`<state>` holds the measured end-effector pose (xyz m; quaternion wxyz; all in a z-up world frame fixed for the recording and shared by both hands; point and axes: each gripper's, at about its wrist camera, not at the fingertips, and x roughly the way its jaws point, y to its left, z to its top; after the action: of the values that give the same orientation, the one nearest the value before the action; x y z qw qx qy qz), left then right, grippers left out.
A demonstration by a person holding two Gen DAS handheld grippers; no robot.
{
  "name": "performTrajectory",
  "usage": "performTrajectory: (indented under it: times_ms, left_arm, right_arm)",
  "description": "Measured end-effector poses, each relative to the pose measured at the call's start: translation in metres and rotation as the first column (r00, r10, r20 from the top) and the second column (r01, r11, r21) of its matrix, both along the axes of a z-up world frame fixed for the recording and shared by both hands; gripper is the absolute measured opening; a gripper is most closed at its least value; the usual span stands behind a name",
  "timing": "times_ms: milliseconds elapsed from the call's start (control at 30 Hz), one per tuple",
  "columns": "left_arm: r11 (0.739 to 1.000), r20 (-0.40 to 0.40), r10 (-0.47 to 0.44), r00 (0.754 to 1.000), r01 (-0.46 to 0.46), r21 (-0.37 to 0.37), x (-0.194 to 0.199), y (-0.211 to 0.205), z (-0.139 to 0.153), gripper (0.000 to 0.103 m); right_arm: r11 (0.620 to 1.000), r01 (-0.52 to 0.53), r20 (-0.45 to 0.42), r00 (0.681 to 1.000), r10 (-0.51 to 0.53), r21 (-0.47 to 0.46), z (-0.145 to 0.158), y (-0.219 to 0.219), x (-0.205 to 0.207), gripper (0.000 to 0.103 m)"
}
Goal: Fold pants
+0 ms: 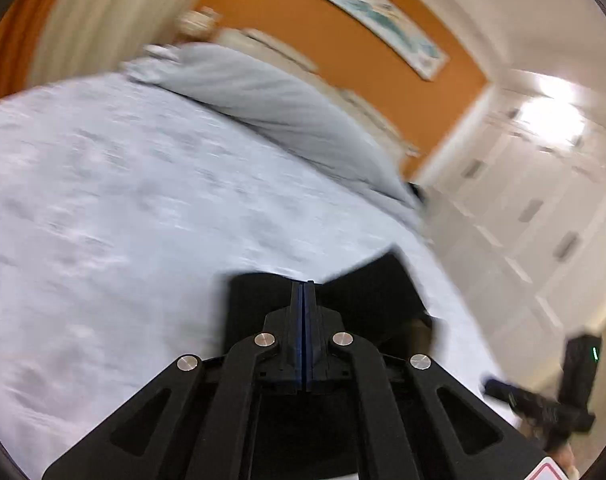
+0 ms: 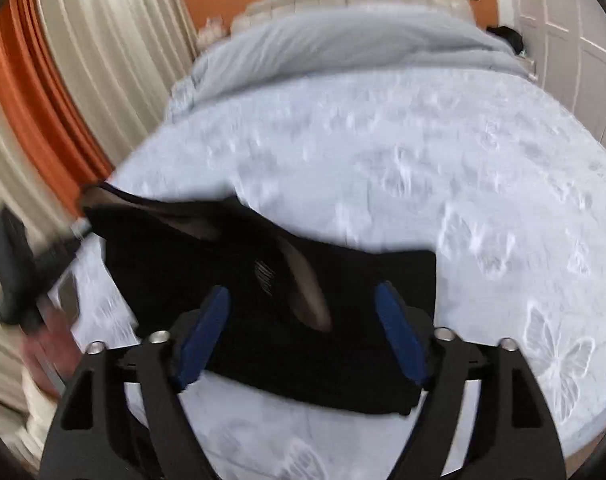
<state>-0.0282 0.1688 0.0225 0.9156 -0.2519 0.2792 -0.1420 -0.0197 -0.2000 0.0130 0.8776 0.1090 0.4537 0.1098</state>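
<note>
The black pants (image 2: pixel 263 320) lie folded on the pale blue bedspread (image 2: pixel 423 152), near its front edge. One corner of them is lifted up to the left, showing a lighter lining (image 2: pixel 303 276). My left gripper (image 1: pixel 304 286) is shut on the edge of the pants (image 1: pixel 367 296) and holds that part above the bed. It also shows in the right wrist view (image 2: pixel 23 276) at far left. My right gripper (image 2: pixel 303 300) is open, its blue pads (image 2: pixel 207 332) on either side of the folded pants, just above them. It appears in the left wrist view (image 1: pixel 543 400) at lower right.
Grey pillows (image 2: pixel 343 40) lie at the head of the bed against an orange wall (image 1: pixel 303 32). Curtains (image 2: pixel 103 60) hang on the left. White wardrobe doors (image 1: pixel 523 208) stand on the right. A framed picture (image 1: pixel 383 16) hangs on the wall.
</note>
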Motion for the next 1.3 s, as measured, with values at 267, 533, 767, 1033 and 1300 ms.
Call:
performTrajectory:
  times_ms: [267,533,767,1033,1300]
  left_arm:
    - [0.973,-0.004,-0.148,0.989,0.146,0.176,-0.011,-0.071,-0.008,0.065]
    - [0.980,-0.118,0.125,0.985,-0.105,0.167,-0.021,-0.007,-0.028,0.092]
    - [0.989,-0.232,0.077,0.970,-0.044,0.142,-0.014,-0.009,-0.055,0.092]
    - [0.956,-0.062,-0.286,0.956,0.289,0.041,0.019,-0.118,-0.006,0.044]
    - [0.899,0.009,-0.408,0.913,0.400,0.178,-0.014,-0.150,0.017,0.092]
  right_arm:
    - [0.983,0.049,-0.198,0.980,-0.013,0.178,-0.074,0.000,0.038,0.079]
    - [0.997,-0.068,-0.062,0.996,0.065,-0.039,-0.048,0.027,0.023,0.079]
    - [0.992,-0.117,-0.090,0.989,0.120,0.042,-0.066,0.027,0.045,0.060]
    - [0.924,0.020,-0.090,0.996,0.015,0.382,-0.075,-0.042,0.055,0.015]
    - [0.776,0.051,-0.132,0.990,0.041,0.629,-0.109,-0.082,0.039,0.058]
